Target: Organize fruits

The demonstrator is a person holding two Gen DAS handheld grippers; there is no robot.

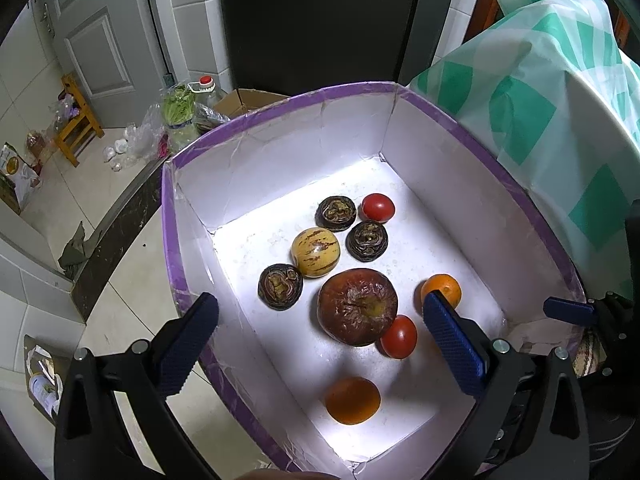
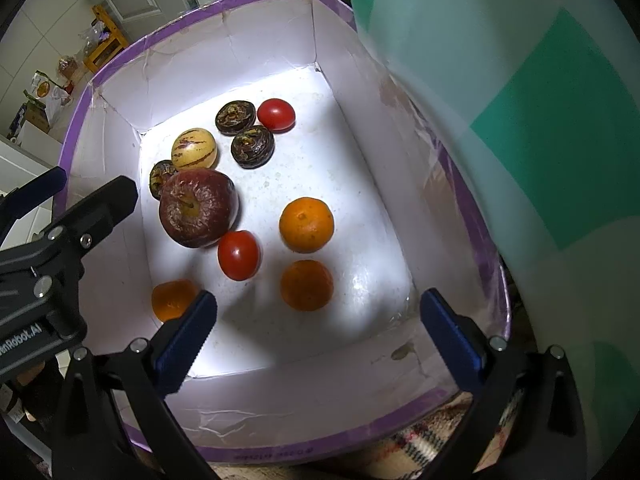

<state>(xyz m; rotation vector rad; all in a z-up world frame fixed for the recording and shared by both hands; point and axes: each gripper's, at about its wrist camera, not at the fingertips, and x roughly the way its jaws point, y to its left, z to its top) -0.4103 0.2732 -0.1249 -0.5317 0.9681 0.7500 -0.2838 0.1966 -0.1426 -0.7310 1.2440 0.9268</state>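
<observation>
A purple-rimmed white box [image 1: 280, 152] [image 2: 132, 56] holds the fruit: a wrinkled dark red apple [image 1: 357, 306] [image 2: 197, 208], a striped yellow melon [image 1: 315, 252] [image 2: 194, 149], three dark mangosteens [image 1: 280, 287] [image 2: 236, 117], two red tomatoes [image 1: 399, 336] [image 2: 238, 255] and oranges [image 1: 352, 400] [image 2: 306, 224]. My left gripper [image 1: 320, 332] is open and empty above the box's near left side. My right gripper [image 2: 320, 320] is open and empty over the box's near end; one of its fingers [image 1: 568, 312] shows in the left wrist view.
A green-and-white checked cloth [image 1: 560, 100] [image 2: 520, 120] hangs over the box's right side. On the tiled floor to the left are a yellow wooden stool [image 1: 78, 120], bags of greens [image 1: 180, 112], a bottle [image 1: 205, 88] and a cardboard box [image 1: 244, 102].
</observation>
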